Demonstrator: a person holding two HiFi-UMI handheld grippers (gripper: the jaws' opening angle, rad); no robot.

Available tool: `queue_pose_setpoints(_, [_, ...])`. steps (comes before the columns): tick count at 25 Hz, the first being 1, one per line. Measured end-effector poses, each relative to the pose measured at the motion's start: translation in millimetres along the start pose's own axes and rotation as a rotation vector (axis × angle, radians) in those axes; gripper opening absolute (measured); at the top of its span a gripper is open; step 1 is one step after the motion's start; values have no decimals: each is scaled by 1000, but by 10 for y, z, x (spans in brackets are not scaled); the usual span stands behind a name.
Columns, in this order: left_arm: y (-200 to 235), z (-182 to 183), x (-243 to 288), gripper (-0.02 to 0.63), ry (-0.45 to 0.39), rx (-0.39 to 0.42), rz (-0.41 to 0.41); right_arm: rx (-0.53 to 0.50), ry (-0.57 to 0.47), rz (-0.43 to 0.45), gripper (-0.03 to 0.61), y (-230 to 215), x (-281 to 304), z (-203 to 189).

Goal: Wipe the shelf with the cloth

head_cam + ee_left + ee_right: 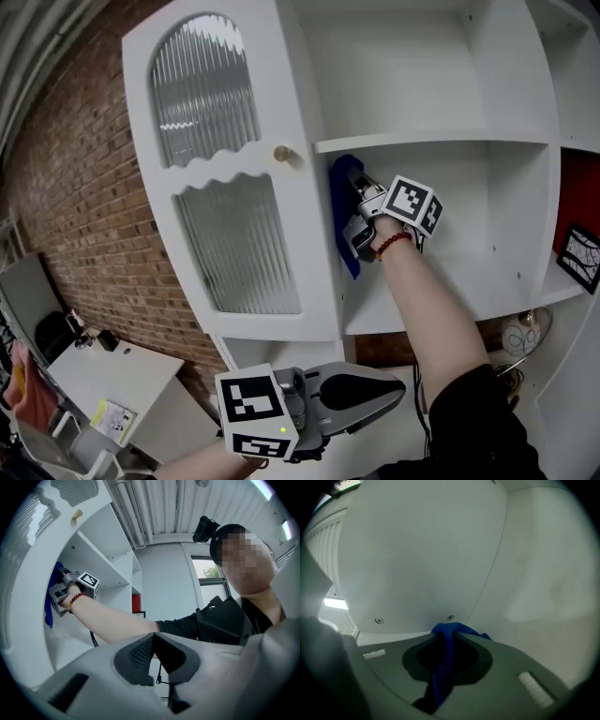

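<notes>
**Cloth on the side wall, shelf board yet to be reached**

Nearest to me, the left tongs [153, 639] hang low in front of the cabinet. They are clenched on nothing and have no part in the job right now.

Further in, my right arm reaches into the middle compartment. The right tongs [451, 633] are clamped on the cloth [341, 180], a blue rag bunched between the jaws with its tail hanging down. The cloth sits high at the compartment's left side wall [417, 559], just under the upper board [431, 141]. It looks pressed to that wall or right at it, but I cannot tell firm contact.

My judgement is that the wipe is under way and far from finished. Every white surface looks alike, with no streak, damp patch or dust line to show what has been covered. The shelf [511, 295] that floors this compartment lies well below the cloth and untouched at this moment, so the flat board seems to be the main work left.

I see nothing standing in the middle compartment, which holds only the tongs and the cloth. Nothing shows in the compartment above either. To the right, a red-backed bay holds a framed picture [579, 255]. Lower down, a patterned pot [520, 336] sits in the bay beneath. The glazed door [234, 253] stands open to the left.
</notes>
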State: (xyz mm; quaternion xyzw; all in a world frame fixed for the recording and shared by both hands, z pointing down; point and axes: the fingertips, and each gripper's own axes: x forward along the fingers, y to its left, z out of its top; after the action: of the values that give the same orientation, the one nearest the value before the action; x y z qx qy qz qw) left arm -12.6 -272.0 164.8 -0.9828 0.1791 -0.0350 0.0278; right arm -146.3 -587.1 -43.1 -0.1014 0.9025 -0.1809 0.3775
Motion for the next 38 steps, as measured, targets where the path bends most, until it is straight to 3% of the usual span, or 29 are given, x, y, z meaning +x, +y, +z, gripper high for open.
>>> queue_pose_setpoints(9, [115,-9,-64,3,0,-31,-11,8,9,-43,31,-49,197,-39])
queue_pose_setpoints(16, [134,27,8,3,2,-36,-40,36,69,-141,25,-314,66,-254])
queue_pose_setpoints(23, [68,39,178,3,11,-40,-94,139,189,-278,23,-688,-262,-675])
queue_pose_setpoints(32, [3,52,341,3,6,-63,-148,77,414,-473,21,-744,-637,-1031])
queue_pose_setpoints(38, [-75,58,419,3,0,-57,-164,150,500,-572,23,-887,-869,-1264])
